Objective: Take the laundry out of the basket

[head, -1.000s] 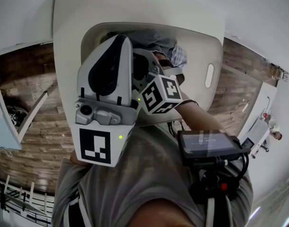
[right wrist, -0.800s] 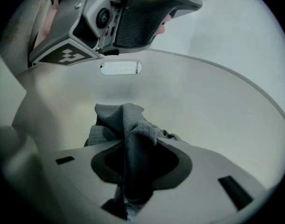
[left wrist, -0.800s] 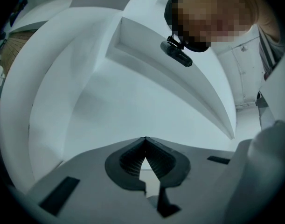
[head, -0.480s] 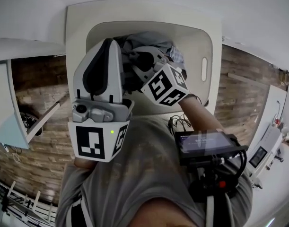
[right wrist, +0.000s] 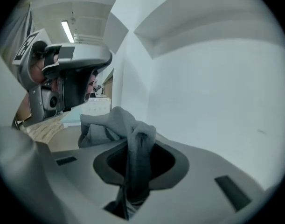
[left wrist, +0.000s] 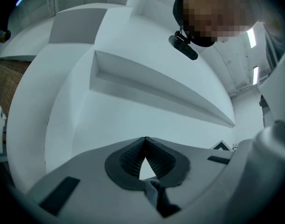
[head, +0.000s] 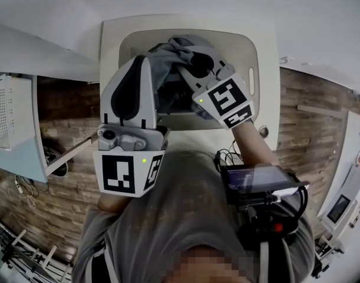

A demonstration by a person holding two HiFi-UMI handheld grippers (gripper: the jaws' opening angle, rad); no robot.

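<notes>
Right gripper view: right gripper (right wrist: 137,146), jaws having just been closing, clamps the grey garment (right wrist: 107,125), which stretches left to the left gripper (left wrist: 144,141), shut on its corner; basket (head: 267,52) beneath both.

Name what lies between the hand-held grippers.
Grey garment, head view: left hand-held gripper pinches it; right hand-held gripper has just been closing its jaws on it.

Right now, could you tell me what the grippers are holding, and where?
The right gripper, jaws just closed, pinches a bunched fold of the grey garment; the left gripper nips another scrap of it.
</notes>
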